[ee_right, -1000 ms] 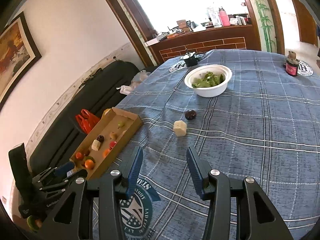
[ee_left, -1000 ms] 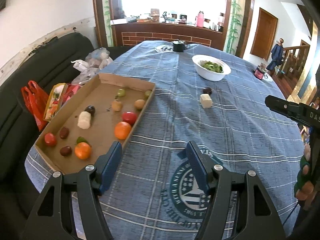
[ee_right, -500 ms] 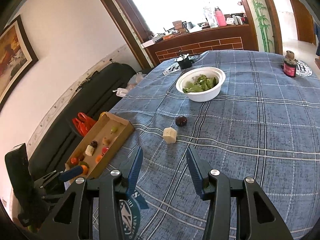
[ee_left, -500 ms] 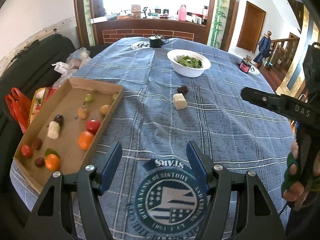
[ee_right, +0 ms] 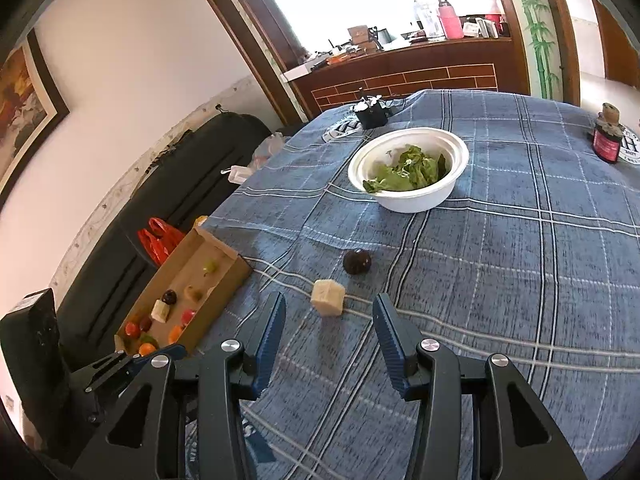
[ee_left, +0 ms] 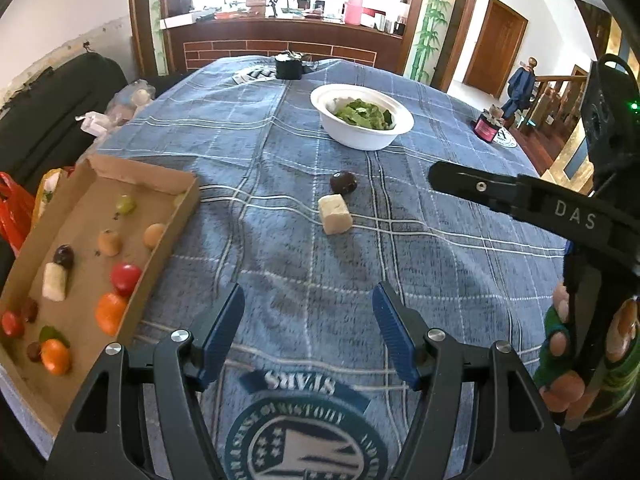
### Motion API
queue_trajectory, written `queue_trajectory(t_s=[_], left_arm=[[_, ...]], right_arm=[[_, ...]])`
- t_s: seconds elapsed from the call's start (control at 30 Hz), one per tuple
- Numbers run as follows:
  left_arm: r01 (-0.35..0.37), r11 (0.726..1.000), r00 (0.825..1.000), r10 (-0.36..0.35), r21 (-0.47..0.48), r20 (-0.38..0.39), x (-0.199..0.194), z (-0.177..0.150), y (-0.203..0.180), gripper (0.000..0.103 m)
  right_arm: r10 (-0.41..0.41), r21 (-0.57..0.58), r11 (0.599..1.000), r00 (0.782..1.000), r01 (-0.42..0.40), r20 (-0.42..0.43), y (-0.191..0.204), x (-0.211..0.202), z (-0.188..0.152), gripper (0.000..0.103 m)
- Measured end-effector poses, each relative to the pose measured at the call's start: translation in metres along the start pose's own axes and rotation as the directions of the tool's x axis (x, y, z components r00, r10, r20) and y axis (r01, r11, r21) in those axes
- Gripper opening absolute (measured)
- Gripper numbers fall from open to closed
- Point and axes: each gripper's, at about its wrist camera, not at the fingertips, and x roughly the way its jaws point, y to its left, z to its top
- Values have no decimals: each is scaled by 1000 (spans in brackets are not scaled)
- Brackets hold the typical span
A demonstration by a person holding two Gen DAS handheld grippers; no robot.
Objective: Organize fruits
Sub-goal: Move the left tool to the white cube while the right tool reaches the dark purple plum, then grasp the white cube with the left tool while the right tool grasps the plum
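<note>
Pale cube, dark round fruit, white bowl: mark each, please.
Pale cube (ee_right: 328, 297), right wrist view, on its front face.
Dark round fruit (ee_right: 357, 262), right wrist view, on its middle.
White bowl (ee_right: 416, 200), right wrist view, on its outer wall.

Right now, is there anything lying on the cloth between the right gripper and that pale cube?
No. In the right wrist view only bare blue plaid tablecloth lies between the open right gripper and the pale cube.
</note>
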Motion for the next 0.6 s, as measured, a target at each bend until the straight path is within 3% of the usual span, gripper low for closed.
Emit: queue_trajectory(t_s=[0.2,0.4,0.5,0.53,0.6], left_arm=[[59,998,998,-59,-20,-25,23,13,-1,66],[55,998,997,-56,-16,-47,44,21,0,66],[52,999,997,-53,-16,-63,56,24,0,66],[52,999,996,-53,-14,-66,60,25,0,66],[51,999,996,-52,-13,-70,65,29,-2,66]], right_arm=[[1,-38,999,1000,-2,-20,-9,40,17,46],[-22,-77,997,994,14,-109,-12,100,30,45],[-72,-109,992,986,56,-149,-12,125,30,45],[-83,-115,991,984,65,-157,-13,132,30,44],[-88,-119,991,978,67,-186,-14,144,28,30]])
